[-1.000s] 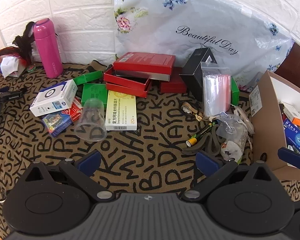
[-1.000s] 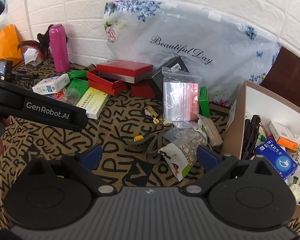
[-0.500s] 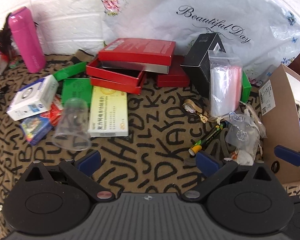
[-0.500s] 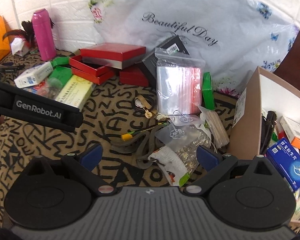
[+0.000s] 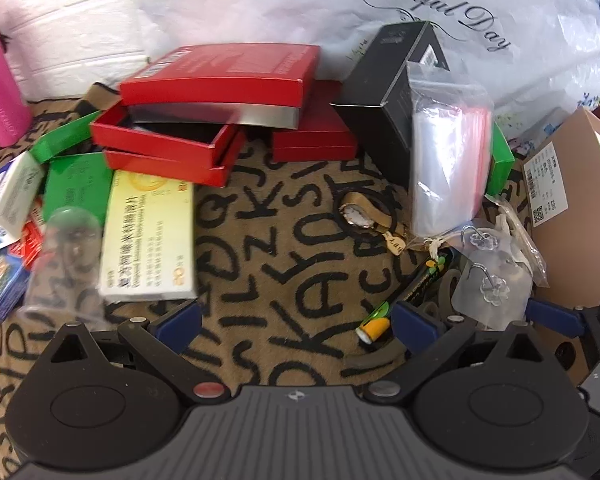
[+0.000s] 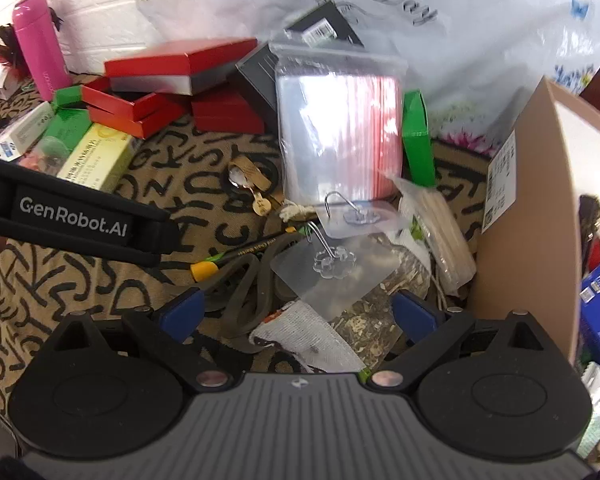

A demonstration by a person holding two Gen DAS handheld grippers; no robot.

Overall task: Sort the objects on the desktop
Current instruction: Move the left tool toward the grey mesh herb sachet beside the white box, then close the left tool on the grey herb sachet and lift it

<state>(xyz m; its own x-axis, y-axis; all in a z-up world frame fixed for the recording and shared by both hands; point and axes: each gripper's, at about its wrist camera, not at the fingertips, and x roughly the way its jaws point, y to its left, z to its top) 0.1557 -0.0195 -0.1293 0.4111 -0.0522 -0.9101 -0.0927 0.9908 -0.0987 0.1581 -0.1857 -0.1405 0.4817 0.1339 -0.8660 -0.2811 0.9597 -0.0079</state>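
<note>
My left gripper (image 5: 296,322) is open and empty, low over the letter-print cloth (image 5: 284,240). A yellow medicine box (image 5: 148,236) lies just beyond its left finger and a clear plastic cup (image 5: 66,264) left of that. A yellow-capped pen (image 5: 404,300) lies by its right finger. My right gripper (image 6: 296,312) is open and empty over a pile: clear adhesive hooks (image 6: 332,256), a printed pouch (image 6: 364,312) and a dark strap (image 6: 244,292). A bag of zip bags (image 6: 340,128) stands behind. The left gripper's arm (image 6: 72,220) crosses the right wrist view.
A cardboard box (image 6: 528,216) with several items inside stands at the right. Red boxes (image 5: 220,108), a black box (image 5: 396,92), green boxes (image 5: 76,180), a watch (image 5: 360,212) and a pink bottle (image 6: 40,44) lie further back. A floral bag (image 5: 420,8) leans on the wall.
Both grippers have moved forward and down towards the clutter. The left one is now close to the yellow box and pen, the right one close over the hooks and pouch. Both stay open.
</note>
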